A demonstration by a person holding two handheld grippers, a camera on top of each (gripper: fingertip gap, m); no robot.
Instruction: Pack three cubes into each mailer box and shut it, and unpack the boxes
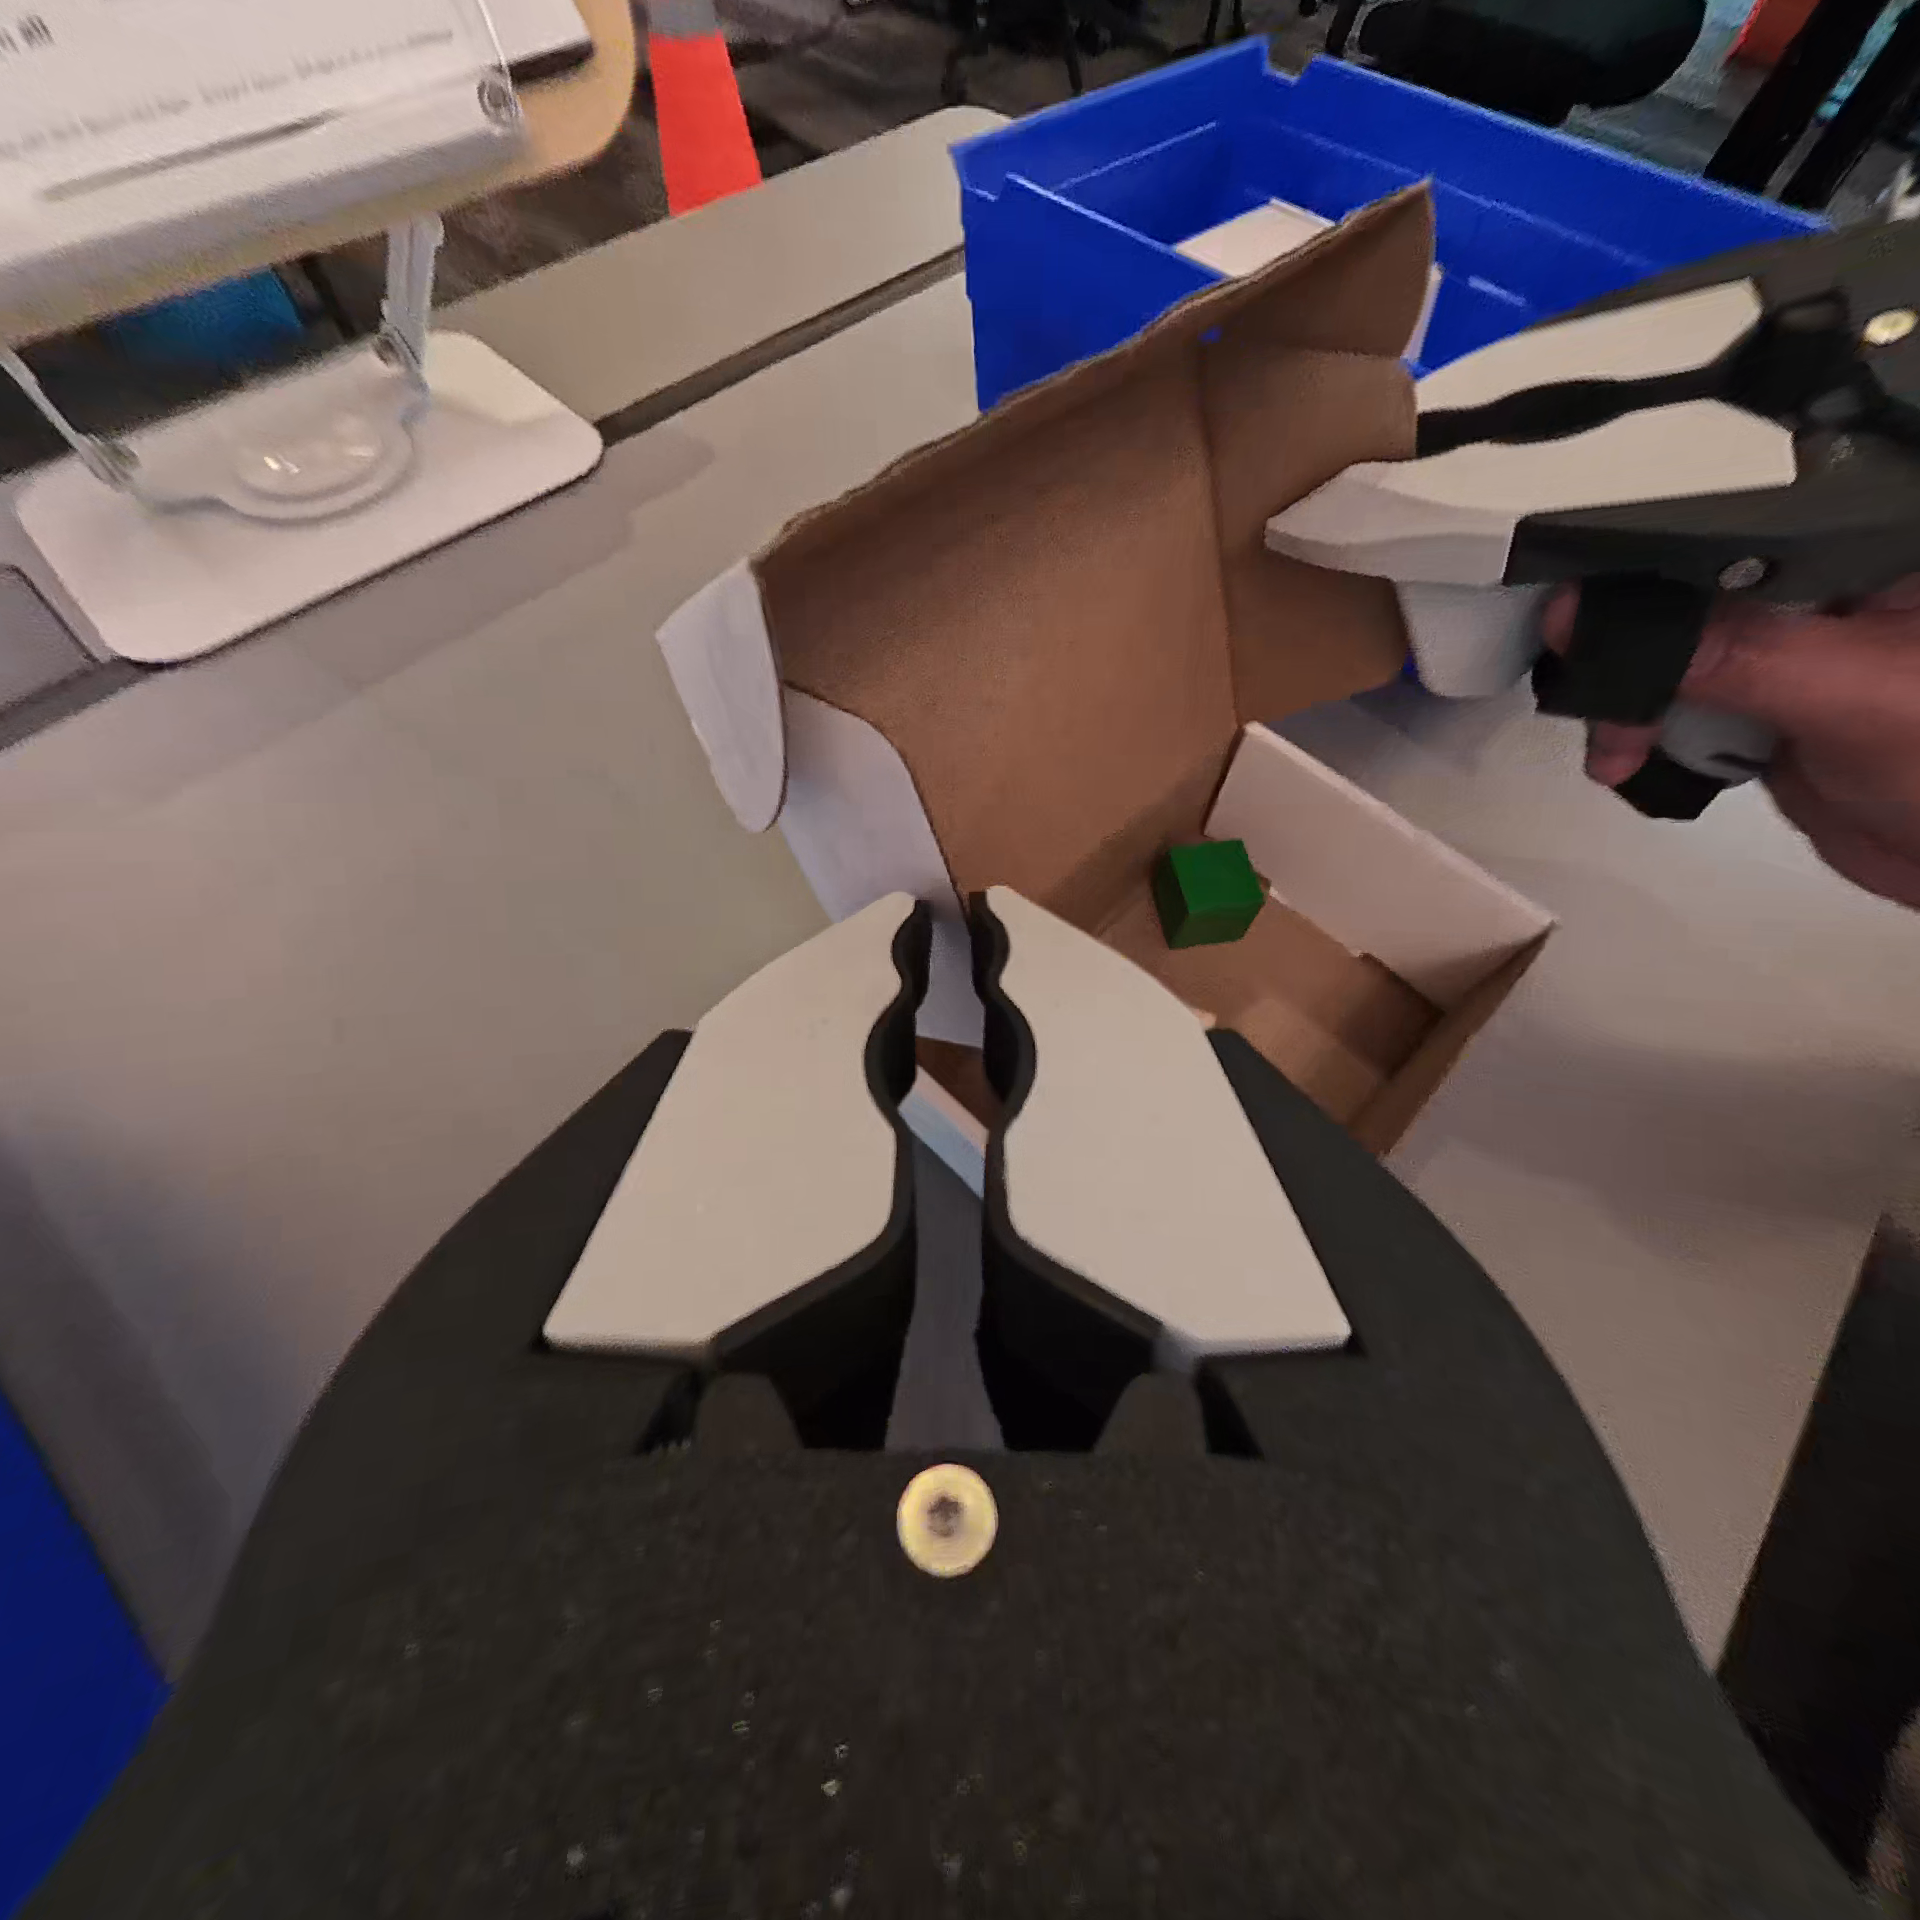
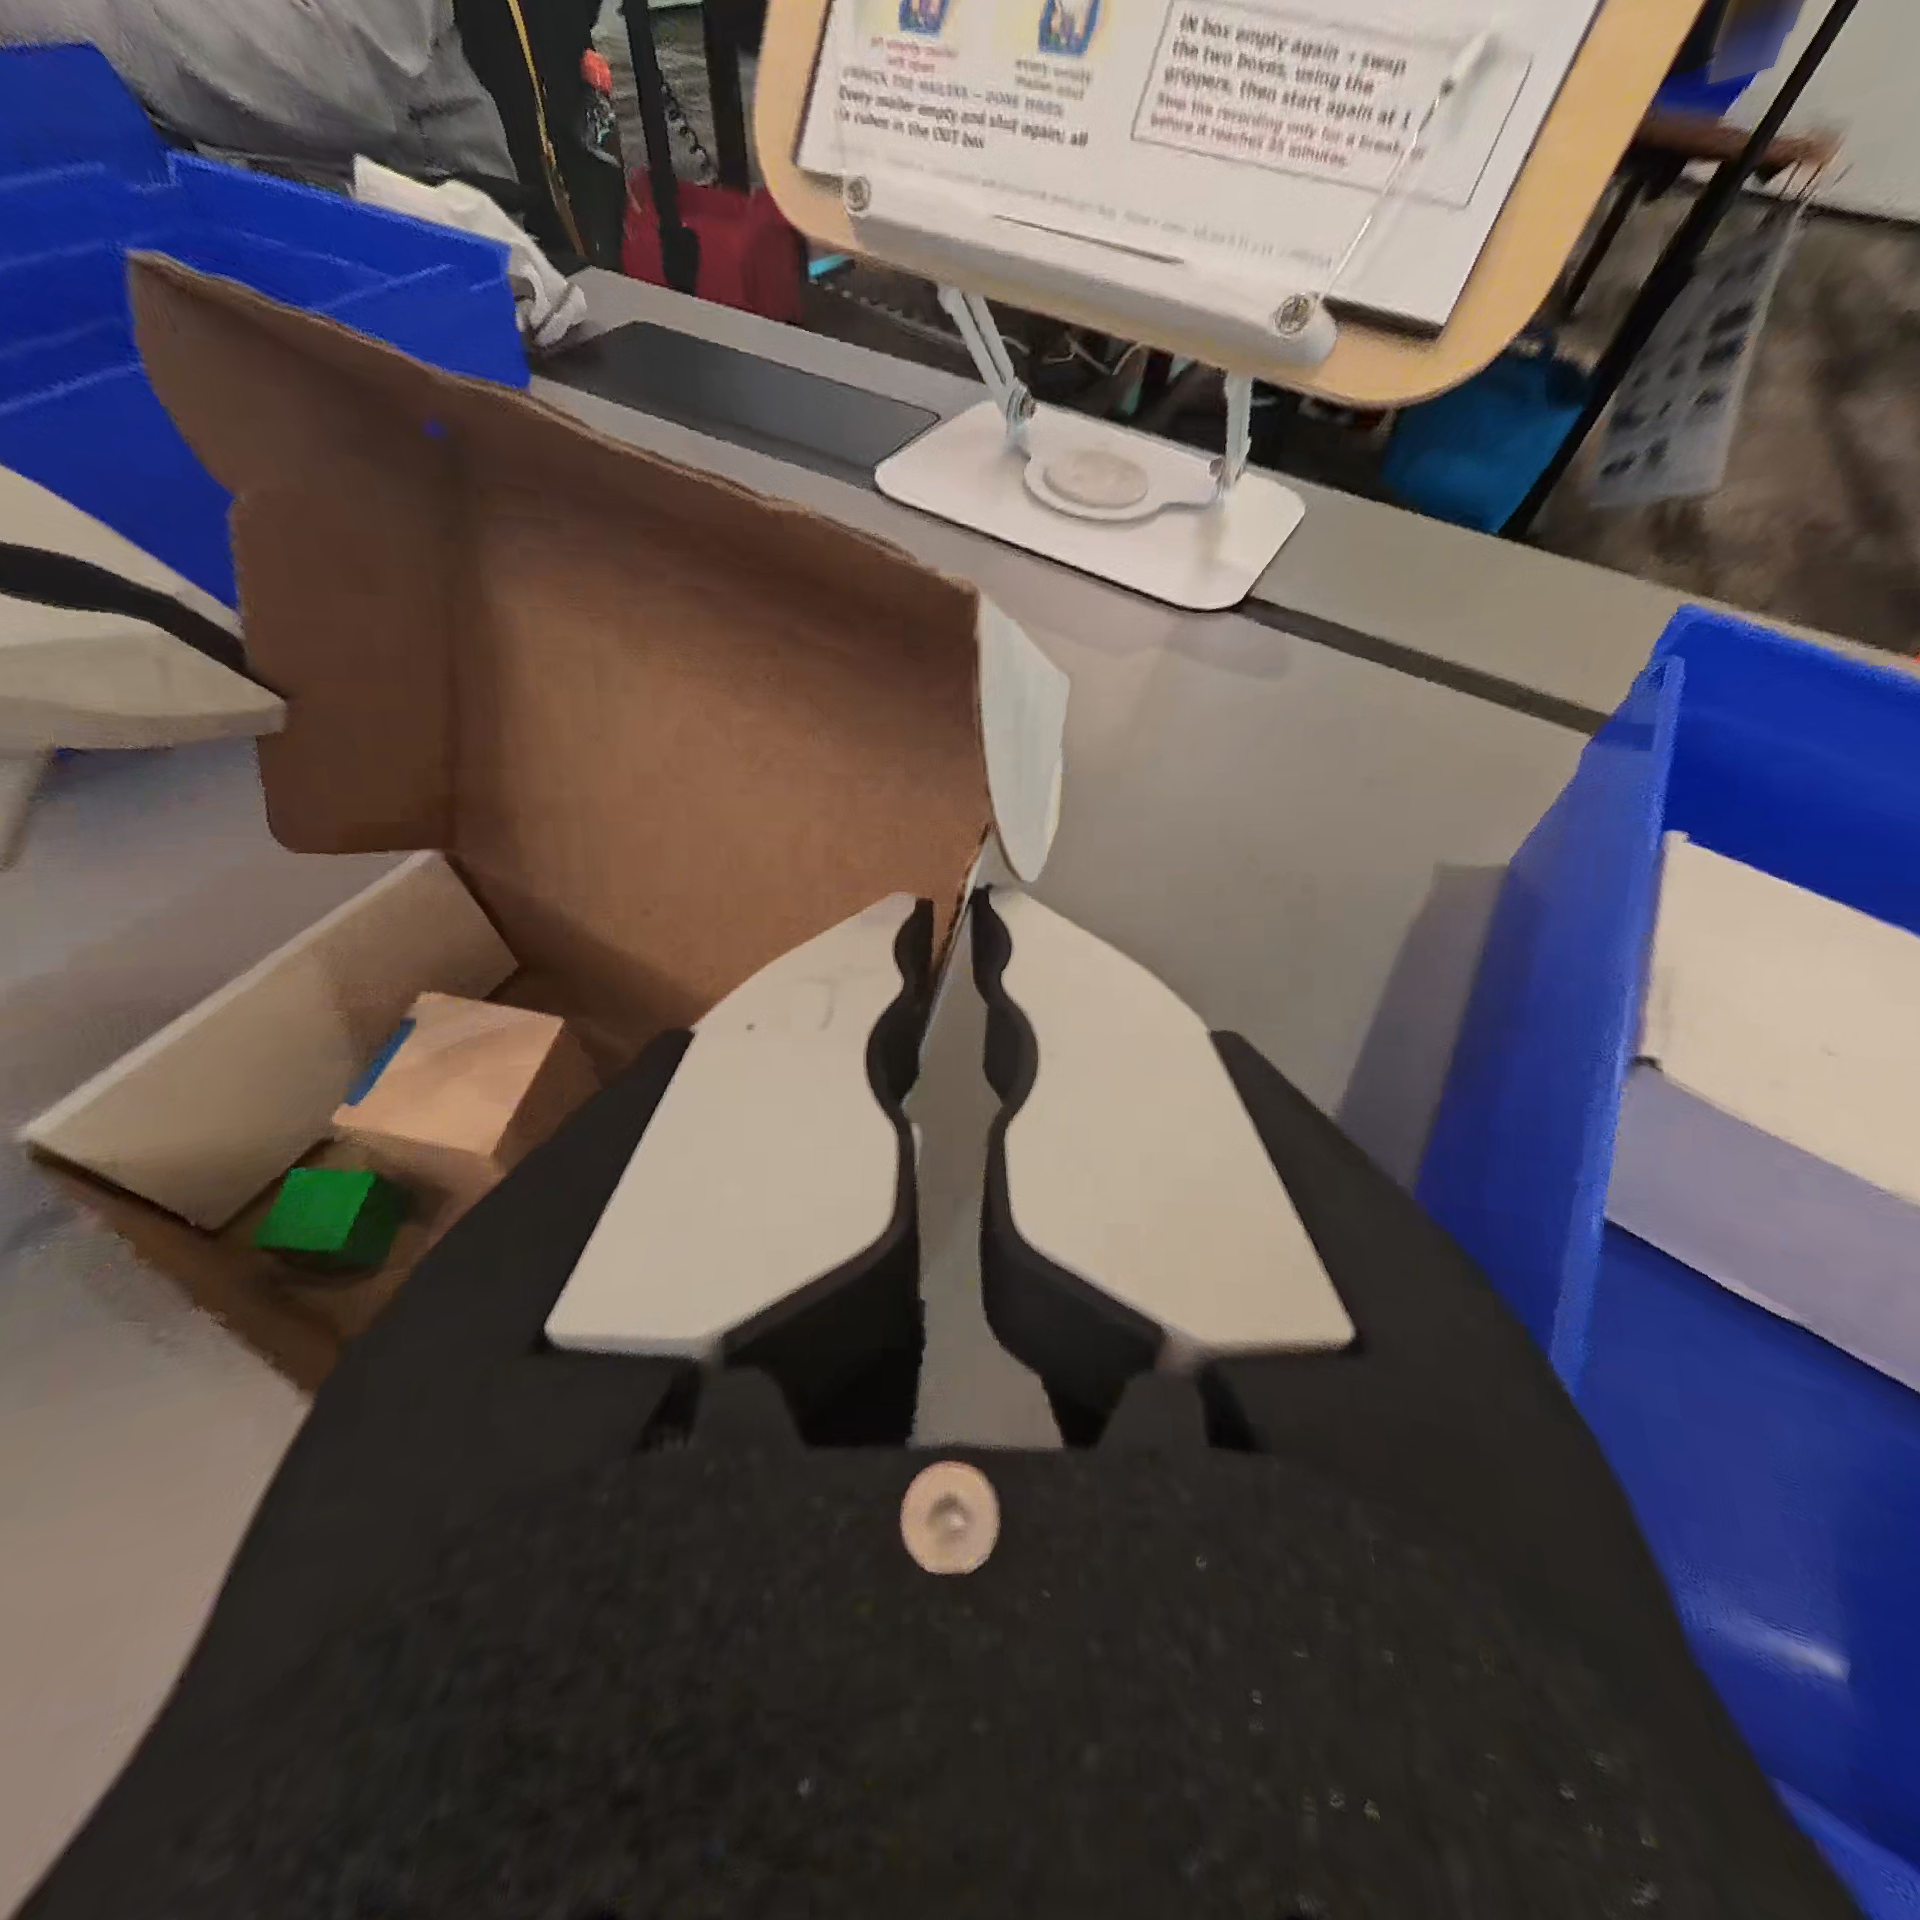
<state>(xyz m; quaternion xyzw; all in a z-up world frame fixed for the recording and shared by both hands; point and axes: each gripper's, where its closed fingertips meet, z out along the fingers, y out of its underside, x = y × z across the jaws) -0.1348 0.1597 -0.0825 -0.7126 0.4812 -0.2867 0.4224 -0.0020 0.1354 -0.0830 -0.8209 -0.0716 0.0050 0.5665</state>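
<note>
Two cubes show in my right view, green cube (image 2: 330, 1218) and wooden cube (image 2: 457, 1081), low-left inside the mailer box (image 2: 665, 727), whereas left shows green only; both grippers (image 1: 945, 914) (image 2: 951, 904) seemingly pinch its lid edges, bare table (image 2: 1299, 790) right.

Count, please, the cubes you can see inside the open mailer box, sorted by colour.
Inside the mailer box:
green cube: 1
plain wood cube: 1
blue cube: 1, judged from a sliver showing behind the wood one
Total: 3, or 2 if the blue sliver is not a cube.
</note>
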